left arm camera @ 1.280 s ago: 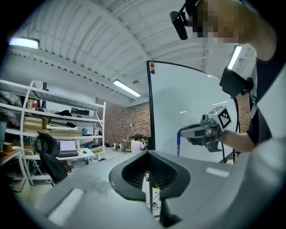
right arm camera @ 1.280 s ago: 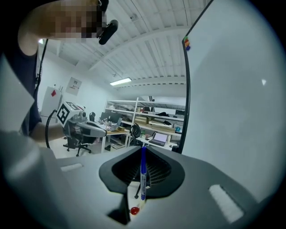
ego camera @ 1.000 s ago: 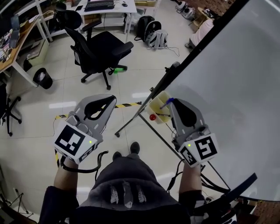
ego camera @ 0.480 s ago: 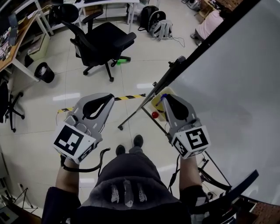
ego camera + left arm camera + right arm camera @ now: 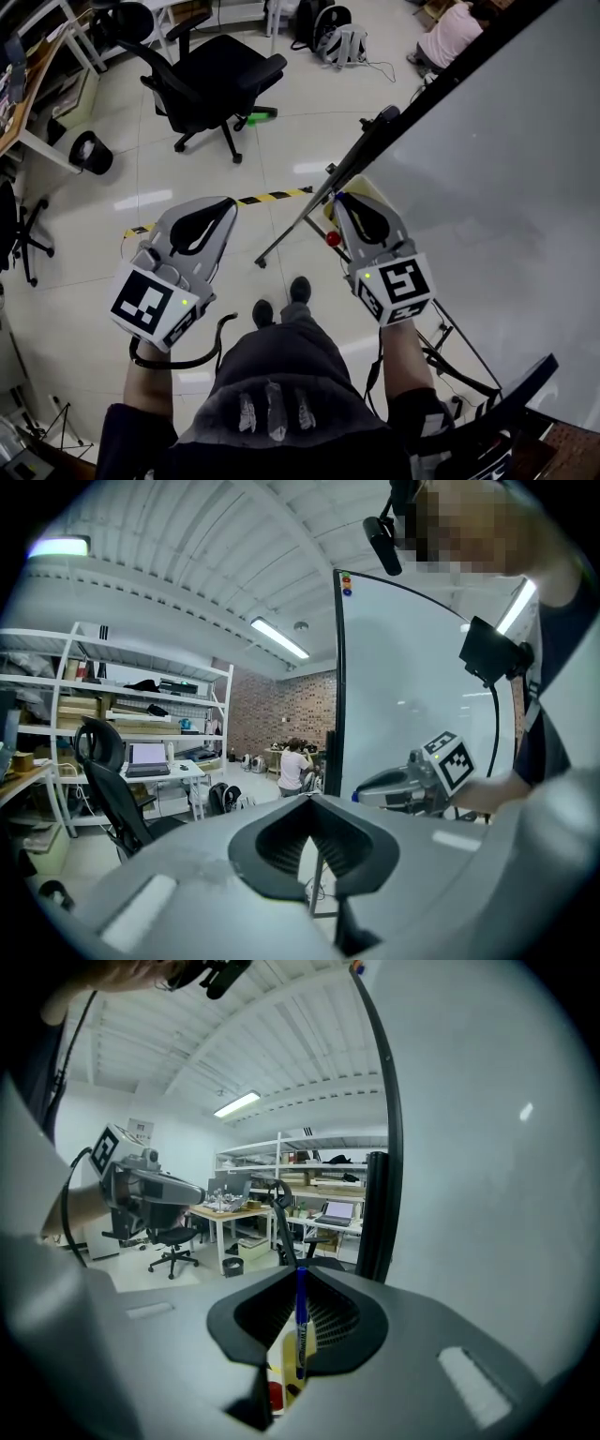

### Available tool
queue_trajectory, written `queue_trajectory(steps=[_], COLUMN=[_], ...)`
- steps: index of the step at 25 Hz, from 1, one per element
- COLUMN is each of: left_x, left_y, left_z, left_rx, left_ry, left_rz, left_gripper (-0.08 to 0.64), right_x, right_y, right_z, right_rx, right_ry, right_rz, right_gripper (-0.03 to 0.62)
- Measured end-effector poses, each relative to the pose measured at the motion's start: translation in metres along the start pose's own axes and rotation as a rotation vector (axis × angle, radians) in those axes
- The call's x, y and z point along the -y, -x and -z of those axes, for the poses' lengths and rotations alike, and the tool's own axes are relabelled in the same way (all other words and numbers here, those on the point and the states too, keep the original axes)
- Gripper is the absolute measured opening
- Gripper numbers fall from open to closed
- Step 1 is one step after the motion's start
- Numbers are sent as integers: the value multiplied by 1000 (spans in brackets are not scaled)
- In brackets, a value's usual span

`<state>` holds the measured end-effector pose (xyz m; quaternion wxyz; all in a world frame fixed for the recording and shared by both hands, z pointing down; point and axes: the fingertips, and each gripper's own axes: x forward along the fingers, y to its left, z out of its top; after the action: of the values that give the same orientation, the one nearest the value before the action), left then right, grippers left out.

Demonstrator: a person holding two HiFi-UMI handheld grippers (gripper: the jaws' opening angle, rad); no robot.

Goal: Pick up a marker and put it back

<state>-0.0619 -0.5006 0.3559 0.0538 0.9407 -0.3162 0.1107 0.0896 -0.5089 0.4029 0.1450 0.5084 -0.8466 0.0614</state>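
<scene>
left gripper (image 5: 228,201): jaws pressed together at the tips, nothing between them; held over the floor, well apart from the whiteboard (image 5: 506,178)
right gripper (image 5: 337,197): jaws pinch a blue marker (image 5: 300,1326); close to the whiteboard's lower edge
marker: upright between the right jaws; lower end hangs over a yellow tray (image 5: 279,1365); can't tell if it touches the tray
tray: fixed at the whiteboard's lower edge; red round thing (image 5: 332,239) at its near end
floor: black office chair (image 5: 211,75) and yellow-black tape (image 5: 272,197) beyond the grippers
</scene>
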Motion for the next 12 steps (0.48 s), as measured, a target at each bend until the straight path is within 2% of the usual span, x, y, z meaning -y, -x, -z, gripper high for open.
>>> queue_trajectory(steps=[12], left_x=[-3], left_y=[-5], left_z=[4], left_rx=[-7], left_ry=[26], left_rz=[-10], left_gripper=[6], right_x=[-7], right_y=[-13], right_z=[20], right_rx=[-85], right_ry=[20], right_rz=[-29], right_gripper=[35])
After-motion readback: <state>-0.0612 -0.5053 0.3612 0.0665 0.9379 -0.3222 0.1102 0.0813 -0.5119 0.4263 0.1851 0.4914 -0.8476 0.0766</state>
